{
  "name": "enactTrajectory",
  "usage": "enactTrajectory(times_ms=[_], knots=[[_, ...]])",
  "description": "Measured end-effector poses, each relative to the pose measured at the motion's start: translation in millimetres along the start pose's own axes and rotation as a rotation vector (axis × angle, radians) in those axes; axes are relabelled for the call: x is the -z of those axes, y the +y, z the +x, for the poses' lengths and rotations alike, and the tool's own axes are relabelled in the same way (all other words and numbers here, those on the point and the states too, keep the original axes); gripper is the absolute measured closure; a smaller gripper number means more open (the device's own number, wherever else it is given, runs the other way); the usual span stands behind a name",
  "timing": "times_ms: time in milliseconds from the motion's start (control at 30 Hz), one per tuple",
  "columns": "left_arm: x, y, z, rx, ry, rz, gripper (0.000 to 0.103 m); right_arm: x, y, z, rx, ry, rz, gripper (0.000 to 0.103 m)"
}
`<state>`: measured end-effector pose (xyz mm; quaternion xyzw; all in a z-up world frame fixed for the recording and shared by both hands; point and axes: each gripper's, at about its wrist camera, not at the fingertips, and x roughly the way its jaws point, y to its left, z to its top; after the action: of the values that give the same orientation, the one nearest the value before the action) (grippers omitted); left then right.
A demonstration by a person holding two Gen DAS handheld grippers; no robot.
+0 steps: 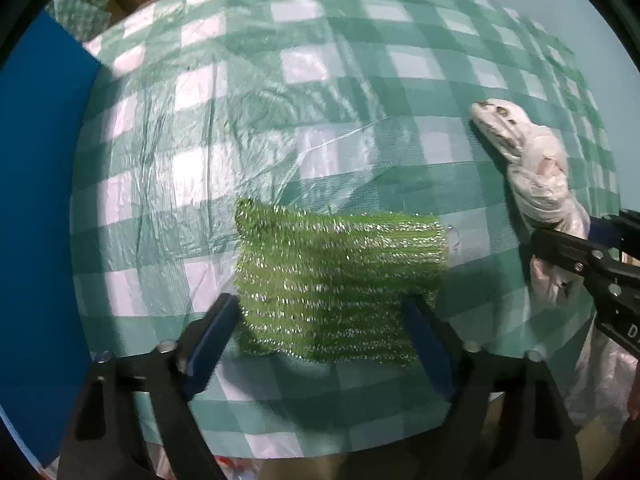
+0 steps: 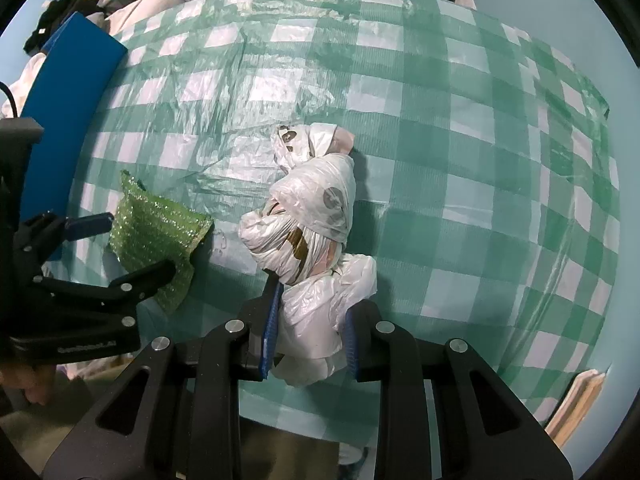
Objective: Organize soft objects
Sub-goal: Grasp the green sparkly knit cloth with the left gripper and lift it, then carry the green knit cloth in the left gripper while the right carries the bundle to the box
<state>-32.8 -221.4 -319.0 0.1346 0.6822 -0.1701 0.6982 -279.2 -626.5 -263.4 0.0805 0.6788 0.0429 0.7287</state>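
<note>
Two soft things: a green mesh (image 1: 336, 284) and a knotted white bag (image 2: 312, 240), both lying on the checked cloth (image 1: 320, 80) over the table.
Mesh, place: near-left part of the cloth, just left of the bag and apart from it.
Bag, place: middle of the cloth, its long axis running from the near edge toward the far side.
Key relation: the mesh lies straight below the left gripper (image 1: 320, 340), its long axis running left to right, across from one jaw to the other; its near half sits in the gap, the far half reaches beyond the fingertips.
Left jaws: wide apart, one on each side of the mesh; I see no pad pressing on it, though the picture is blurred there.
Left hand pose: gripper pointing straight down at the cloth.
Right jaws: clamped on the near end of the bag, the blue pads (image 2: 272, 320) squeezing the plastic.
Right gripper (image 2: 310, 332) pose: steeply down, just right of the left one.
Nearer hand: the left for the mesh; the right is taken up by the bag.
Likely next: I would guess the left jaws need to sink a little and close across the mesh.
Risk: loose mesh may bunch or slip as the pads meet.
</note>
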Motion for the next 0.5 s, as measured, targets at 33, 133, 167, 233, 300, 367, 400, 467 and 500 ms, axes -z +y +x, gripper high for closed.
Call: enactTrajectory(times_ms=[33, 133, 167, 233, 300, 367, 400, 467, 500], knots=[[2, -3, -1, 0.002, -0.009, 0.014, 0.033, 0, 1, 1, -0.001, 0.001, 0.001, 0.077], [5, -15, -4, 0.024, -0.029, 0.047, 0.066, -2, 3, 2, -0.002, -0.004, 0.003, 0.077], [5, -19, -3, 0.038, -0.028, 0.050, 0.079, -1, 5, 2, -0.004, -0.005, 0.001, 0.077], [6, -22, -3, 0.059, -0.021, 0.050, 0.085, 0, 6, 0, -0.003, -0.009, -0.009, 0.077], [8, -25, -1, 0.063, -0.021, 0.052, 0.088, 2, 6, -4, 0.000, -0.013, -0.018, 0.077], [10, -16, -5, 0.065, -0.021, 0.053, 0.089, 4, 5, -9, -0.006, -0.021, -0.023, 0.077], [15, -10, -11, 0.068, -0.024, 0.053, 0.089, 4, 5, -11, -0.009, -0.024, -0.027, 0.077], [19, 5, -18, 0.076, -0.033, 0.052, 0.090, 5, 7, -16, -0.013, -0.031, -0.038, 0.077], [20, 11, -20, 0.079, -0.039, 0.049, 0.090, 5, 8, -18, -0.014, -0.034, -0.043, 0.077]])
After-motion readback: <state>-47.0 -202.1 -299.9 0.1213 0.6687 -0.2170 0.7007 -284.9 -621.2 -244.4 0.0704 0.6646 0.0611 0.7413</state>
